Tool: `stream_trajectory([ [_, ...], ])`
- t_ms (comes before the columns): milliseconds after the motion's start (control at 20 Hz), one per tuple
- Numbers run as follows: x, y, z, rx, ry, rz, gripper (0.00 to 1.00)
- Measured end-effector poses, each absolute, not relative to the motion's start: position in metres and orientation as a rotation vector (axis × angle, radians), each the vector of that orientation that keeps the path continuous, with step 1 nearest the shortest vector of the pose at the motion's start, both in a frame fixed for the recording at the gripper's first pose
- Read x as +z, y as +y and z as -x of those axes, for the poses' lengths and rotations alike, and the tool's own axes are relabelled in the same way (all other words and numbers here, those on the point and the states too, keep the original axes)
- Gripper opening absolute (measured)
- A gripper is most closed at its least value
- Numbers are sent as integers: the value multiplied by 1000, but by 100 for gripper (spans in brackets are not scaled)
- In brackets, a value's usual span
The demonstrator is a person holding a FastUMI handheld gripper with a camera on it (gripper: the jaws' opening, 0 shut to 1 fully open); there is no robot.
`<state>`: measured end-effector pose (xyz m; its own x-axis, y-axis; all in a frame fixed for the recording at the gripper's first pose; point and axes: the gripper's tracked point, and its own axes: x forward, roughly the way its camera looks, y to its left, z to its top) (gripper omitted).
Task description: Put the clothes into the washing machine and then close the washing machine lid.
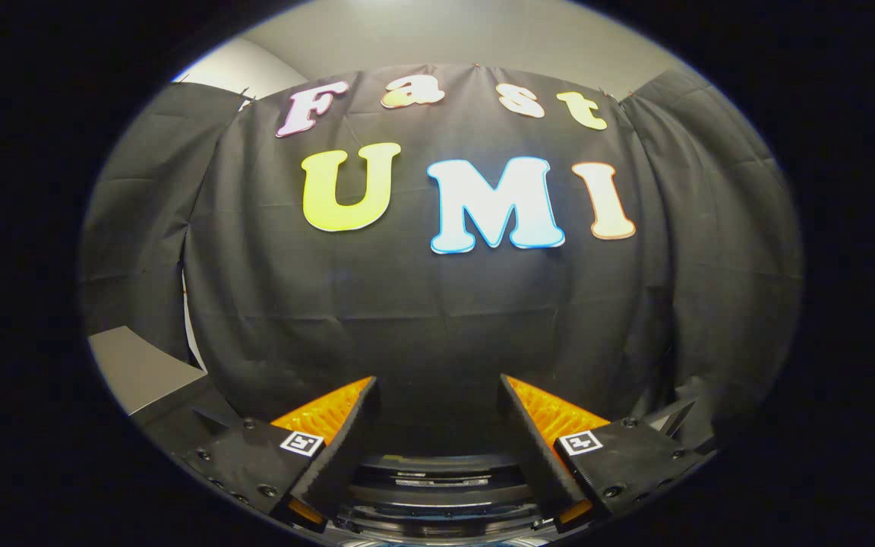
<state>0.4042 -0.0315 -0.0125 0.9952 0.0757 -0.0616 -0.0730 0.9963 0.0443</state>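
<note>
- The gripper [437, 399] is held level and points at the black cloth wall [437, 319]; its two fingers stand well apart with nothing between them, so the tool is open and empty.
- Between the finger bases, at 6 o'clock from the fingertips, a dark round rim with a glossy band [437, 482] is partly visible (probably the top of the washing machine, but too little shows to be certain).
- No clothes can be made out from this pose, and whether the lid is up or down cannot be told.
- A pale grey flat surface [134, 368] lies at about 9 o'clock from the left finger, beside the cloth.
- Judgement on step: the gripper carries nothing and faces the wall instead of any garment, so this reads as a start or a transit pose, with the clothes not yet picked up or a lid move pending; which of the two is unclear.
- Next move calls for tilting the gripper down toward 6 o'clock to bring the machine and any clothes into sight, keeping the fingers wide until a target sits between them.
</note>
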Motion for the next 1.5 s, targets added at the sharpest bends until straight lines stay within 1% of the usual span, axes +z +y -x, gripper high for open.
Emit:
stream_trajectory([
  [400, -13, -32, -377, 91, 36, -37, 97],
  [900, -17, -34, -326, 86, -6, -32, 97],
  [1300, -34, -36, -280, 80, 2, -25, 97],
  [1500, -57, -35, -247, 84, 36, -5, 96],
])
